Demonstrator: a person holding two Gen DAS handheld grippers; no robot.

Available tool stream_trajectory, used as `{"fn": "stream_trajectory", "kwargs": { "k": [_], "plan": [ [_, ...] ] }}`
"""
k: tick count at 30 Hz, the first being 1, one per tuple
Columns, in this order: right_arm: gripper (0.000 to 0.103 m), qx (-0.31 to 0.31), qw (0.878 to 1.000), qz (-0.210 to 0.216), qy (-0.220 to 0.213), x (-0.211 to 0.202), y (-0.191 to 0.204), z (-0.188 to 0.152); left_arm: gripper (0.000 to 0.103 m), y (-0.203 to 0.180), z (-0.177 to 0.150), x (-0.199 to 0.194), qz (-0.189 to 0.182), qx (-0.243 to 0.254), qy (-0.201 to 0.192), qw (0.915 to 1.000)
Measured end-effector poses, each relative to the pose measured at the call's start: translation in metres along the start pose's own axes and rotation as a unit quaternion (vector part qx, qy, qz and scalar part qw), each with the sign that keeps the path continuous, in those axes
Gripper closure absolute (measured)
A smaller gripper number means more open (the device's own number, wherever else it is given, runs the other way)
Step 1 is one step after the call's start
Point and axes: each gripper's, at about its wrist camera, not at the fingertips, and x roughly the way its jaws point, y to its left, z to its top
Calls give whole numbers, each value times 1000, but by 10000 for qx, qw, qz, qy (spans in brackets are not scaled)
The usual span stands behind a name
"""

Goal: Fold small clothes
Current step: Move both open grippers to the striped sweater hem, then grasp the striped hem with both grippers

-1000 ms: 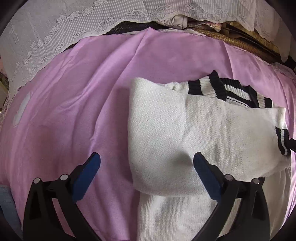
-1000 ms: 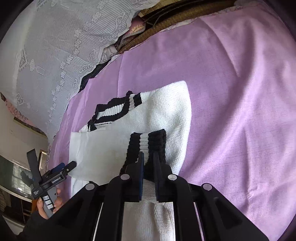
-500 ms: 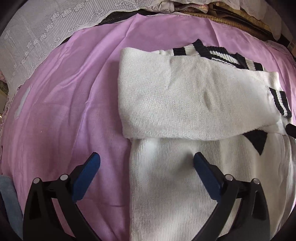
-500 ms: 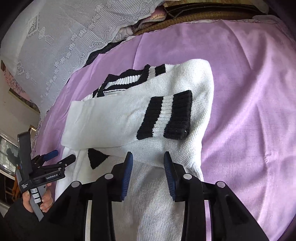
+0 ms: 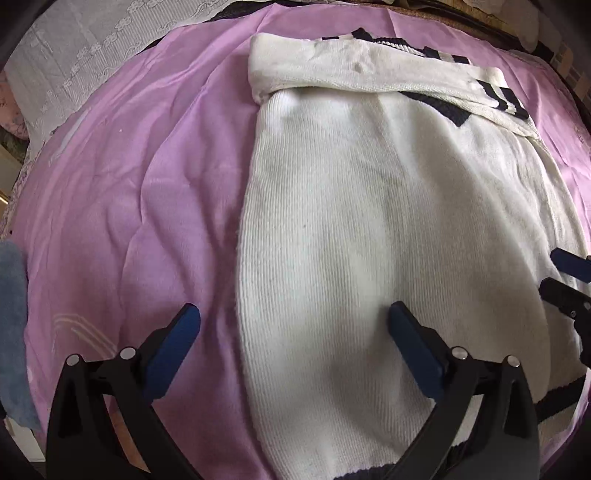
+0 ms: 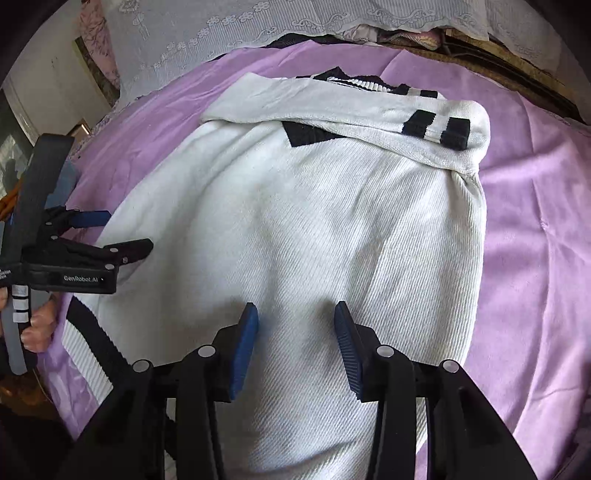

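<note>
A white knit sweater (image 5: 369,221) with black-striped collar and cuffs lies flat on a purple sheet (image 5: 129,166). Both sleeves are folded across its chest at the far end; one striped cuff (image 6: 437,129) rests on top. My left gripper (image 5: 293,328) is open and empty, low over the sweater's left edge near the hem. My right gripper (image 6: 295,328) is open and empty over the sweater's lower body. The sweater also fills the right wrist view (image 6: 314,221), where the left gripper (image 6: 110,232) shows at the left edge. The black-and-white hem band (image 6: 88,347) lies near me.
White lace cloth (image 6: 221,33) and piled fabrics (image 6: 406,35) line the far edge of the bed. A blue-grey cloth (image 5: 13,325) lies at the near left. The right gripper's fingertips (image 5: 570,266) show at the right edge of the left wrist view.
My right gripper opened and let go of the striped cuff, leaving the sleeve folded across the chest. Both grippers pulled back toward the hem, so more of the sweater's body shows.
</note>
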Motion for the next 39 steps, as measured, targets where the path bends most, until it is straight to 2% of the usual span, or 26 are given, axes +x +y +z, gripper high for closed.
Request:
{"fn": "stream_trajectory", "kwargs": {
  "k": [3,9,13,17,20,23,28,29,31,33,34,35,37,39],
  "plan": [
    [50,40,9999,-118,12,-12,7,-22,4,5,-17,-3,-155,63,56,9998],
    [48,264,9985,-485,39,-33,18,-67,4,17,-49,-15,-435,514,51,9977],
    [49,521,9967,-628,4,-55,22,-84,5,27,-64,-30,-669,702,150,9952],
    [44,1123,9917,-511,-359,-88,16,-91,5,35,-68,-56,-1407,823,-69,9866],
    [44,1700,9846,-275,-300,-84,2,-98,5,33,-64,-49,-1877,758,20,9793],
    [44,2154,9764,36,-161,-72,-5,-107,6,23,-70,-29,-2040,655,321,9762],
    [44,2547,9662,391,8,-56,-3,-121,7,20,-75,-24,-2295,734,308,9700],
    [44,2652,9633,422,-44,-57,-3,-123,9,20,-76,-25,-2347,771,307,9685],
    [56,2890,9560,500,-99,-57,-7,-127,18,21,-80,-25,-2328,834,284,9685],
    [64,3142,9471,645,-142,-54,-11,-130,32,25,-78,-25,-2414,731,247,9674],
    [68,3219,9444,657,-159,-54,-11,-131,35,28,-76,-24,-2486,629,262,9662],
    [69,3281,9422,662,-162,-55,-12,-132,43,31,-74,-24,-2545,529,288,9652],
    [70,3381,9383,714,-165,-56,-11,-132,45,34,-70,-25,-2699,453,335,9612],
    [70,3330,9398,758,-144,-55,-10,-131,45,30,-68,-25,-2701,574,337,9605]
  ]
}}
